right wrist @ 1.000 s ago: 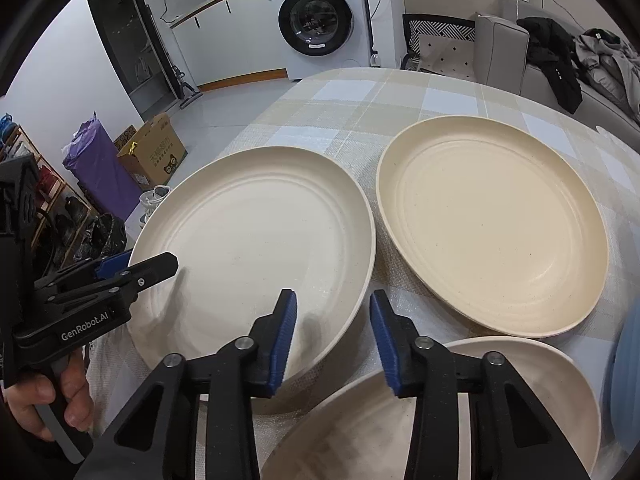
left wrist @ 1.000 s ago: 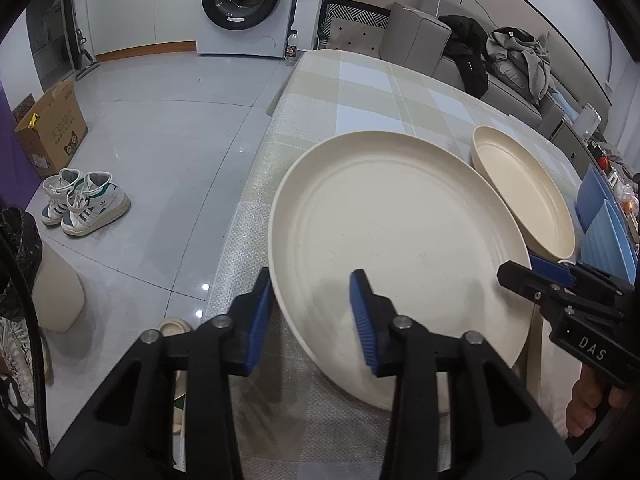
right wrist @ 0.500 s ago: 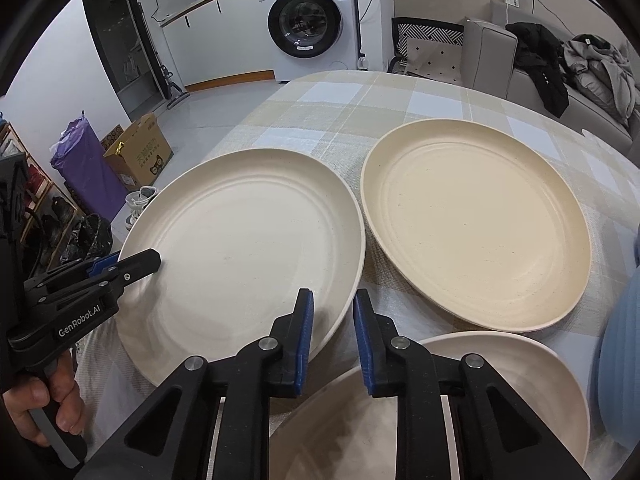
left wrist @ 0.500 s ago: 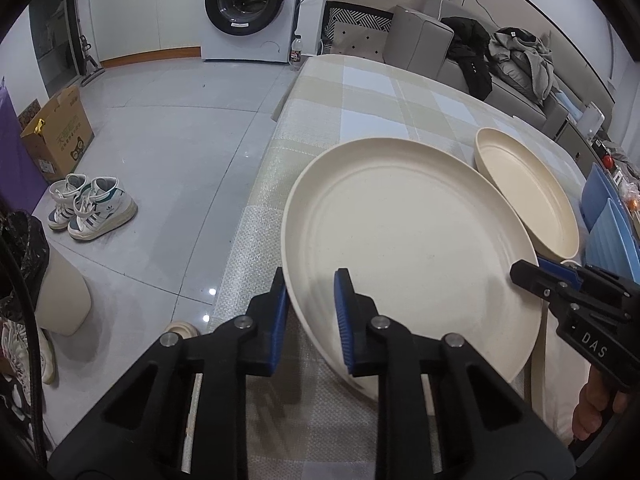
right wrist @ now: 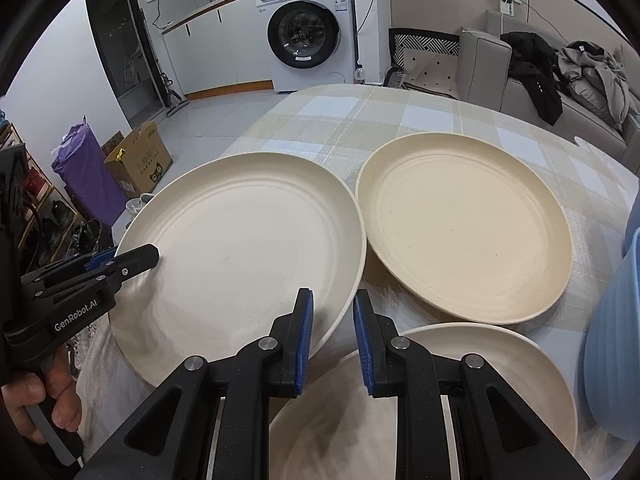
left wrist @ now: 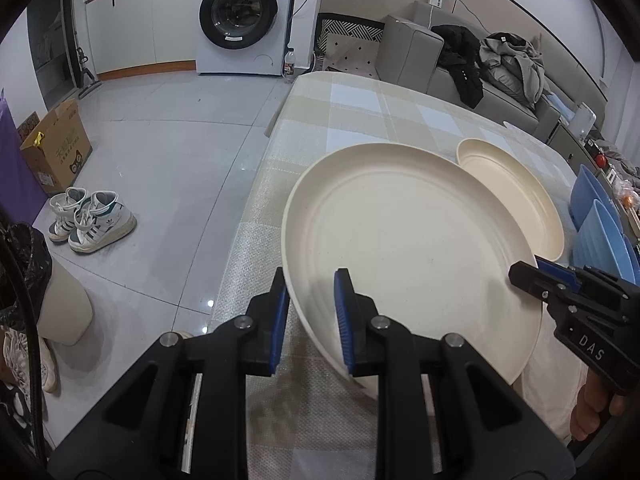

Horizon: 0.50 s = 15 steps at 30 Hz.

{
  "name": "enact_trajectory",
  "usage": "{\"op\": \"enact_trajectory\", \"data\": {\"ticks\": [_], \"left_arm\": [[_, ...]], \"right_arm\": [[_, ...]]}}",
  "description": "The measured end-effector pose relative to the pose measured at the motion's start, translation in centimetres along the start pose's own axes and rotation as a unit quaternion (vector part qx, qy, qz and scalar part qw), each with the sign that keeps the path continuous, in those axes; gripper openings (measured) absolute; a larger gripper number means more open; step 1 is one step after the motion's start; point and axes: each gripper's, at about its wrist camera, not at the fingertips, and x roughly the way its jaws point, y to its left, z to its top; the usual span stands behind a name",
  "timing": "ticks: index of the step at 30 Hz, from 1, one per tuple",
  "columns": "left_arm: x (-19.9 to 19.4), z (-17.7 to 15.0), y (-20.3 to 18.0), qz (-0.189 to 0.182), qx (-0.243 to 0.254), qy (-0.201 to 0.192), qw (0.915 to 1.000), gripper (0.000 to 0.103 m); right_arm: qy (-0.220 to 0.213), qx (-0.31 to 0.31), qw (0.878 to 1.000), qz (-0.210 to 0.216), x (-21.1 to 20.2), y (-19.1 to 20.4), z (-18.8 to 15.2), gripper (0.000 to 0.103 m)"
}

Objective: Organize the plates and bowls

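A big cream plate [left wrist: 408, 248] [right wrist: 248, 232] lies over the left part of the checked tablecloth [right wrist: 360, 120]. My left gripper [left wrist: 310, 280] is shut on its near-left rim, which tilts up off the cloth. My right gripper [right wrist: 332, 300] is shut on the plate's near-right rim. Each gripper shows in the other's view, the right gripper [left wrist: 528, 274] at one side and the left gripper [right wrist: 140, 258] at the other. A second, yellower plate [right wrist: 460, 232] [left wrist: 516, 192] lies flat just beyond. A third cream plate [right wrist: 480, 392] sits under my right gripper.
Pale blue dishes [left wrist: 596, 232] [right wrist: 612, 340] stand at the table's right side. The table's left edge [left wrist: 240, 240] drops to a tiled floor with shoes [left wrist: 92, 220] and a cardboard box [left wrist: 56, 148]. A sofa [left wrist: 500, 72] with clothes lies beyond.
Both grippers have gone from open to shut on opposite rims of the big cream plate. The plate's left side has lifted a little off the cloth.
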Motion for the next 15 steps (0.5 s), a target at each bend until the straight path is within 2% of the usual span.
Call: {"op": "enact_trajectory", "data": {"ticks": [15], "left_arm": [[-4.6, -0.4, -3.4, -0.016, 0.033, -0.030, 0.9989, 0.020]], "right_arm": [[-0.035, 0.016, 0.999, -0.010, -4.9, -1.5, -1.1, 0.021]]}}
